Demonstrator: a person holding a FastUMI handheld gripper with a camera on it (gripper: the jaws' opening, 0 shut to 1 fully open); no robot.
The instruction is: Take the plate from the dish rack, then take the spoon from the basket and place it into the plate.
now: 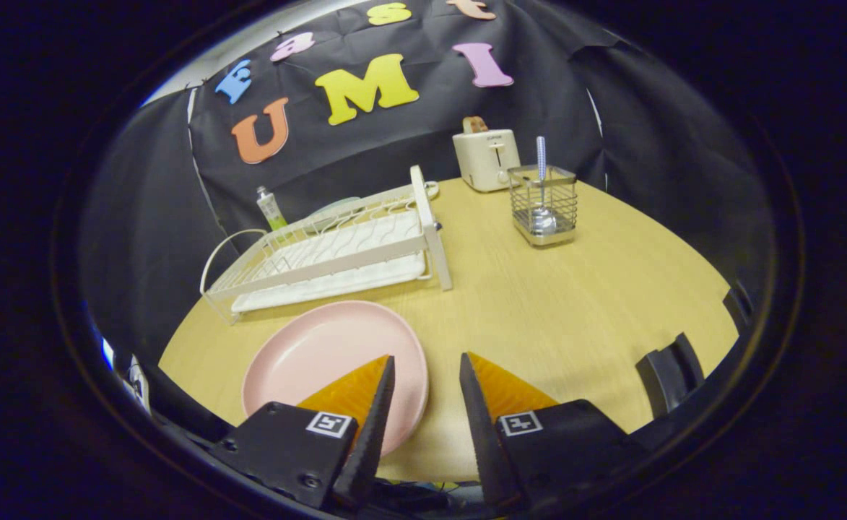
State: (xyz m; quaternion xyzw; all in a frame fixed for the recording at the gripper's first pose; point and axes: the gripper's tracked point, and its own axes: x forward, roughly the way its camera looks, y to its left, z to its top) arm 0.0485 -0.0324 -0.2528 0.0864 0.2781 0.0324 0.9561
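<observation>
A pink plate [322, 357] lies flat on the wooden table [575, 310], just in front of the white dish rack [336, 249]. My gripper [427, 359] is open, with a clear gap and nothing between its orange fingers. The left finger [354, 390] hangs over the plate's right edge; the right finger stands over bare table. Far beyond the fingers, a wire basket [543, 204] stands on the table with a spoon [541, 189] upright in it, bowl down and handle sticking out above the rim.
A cream toaster [487, 159] stands behind the basket, next to the rack's far end. A small tube [271, 208] stands behind the rack. A dark chair back [672, 372] rises at the table's near right edge. Black cloth walls close the booth.
</observation>
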